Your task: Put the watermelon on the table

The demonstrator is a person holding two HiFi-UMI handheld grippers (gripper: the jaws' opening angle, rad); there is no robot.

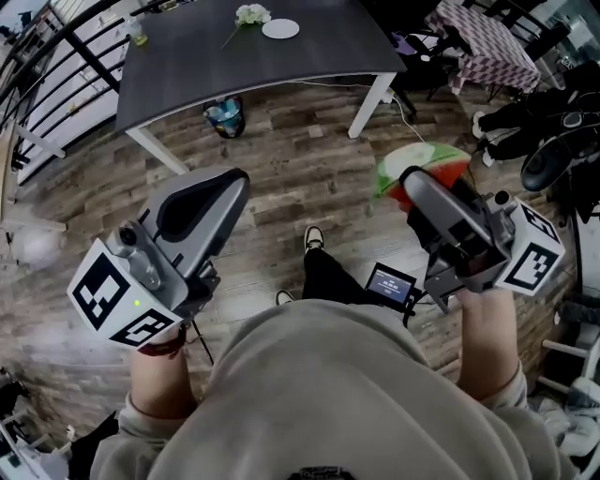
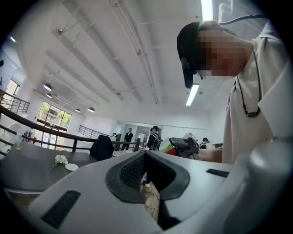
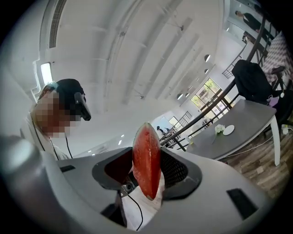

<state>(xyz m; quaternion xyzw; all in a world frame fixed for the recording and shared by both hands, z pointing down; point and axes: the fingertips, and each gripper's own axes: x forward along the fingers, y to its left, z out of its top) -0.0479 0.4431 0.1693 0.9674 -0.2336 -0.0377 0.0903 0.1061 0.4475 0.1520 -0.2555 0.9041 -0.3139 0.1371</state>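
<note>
**A:** Where's the slice?

**B:** The red-fleshed, green-rinded watermelon wedge (image 3: 146,155) sits in my right hand-held gripper (image 1: 419,180). The jaws are fairly wide and press on its two flat faces. It's in the air over the wood-plank floor (image 1: 300,159), well short of the dark grey bench with white legs (image 1: 281,70) at the far side.

**A:** And the left?

**B:** My left hand-held gripper (image 2: 146,178) has its jaws parted and nothing in them. Only floor shows through the gap.

**A:** How do I do the step well?

**B:** My guess is to carry it level and grip firmly without crushing, since the flesh looks soft and slippery. Aim for bare top near the bench's near edge, clear of the round white plate (image 1: 280,29) and the white flower sprig (image 1: 251,14) at its far edge. Lower the wedge until the bench bears it, then let go. Left on its thin edge it would probably tip, so I'd lay it on a flat face.
</note>
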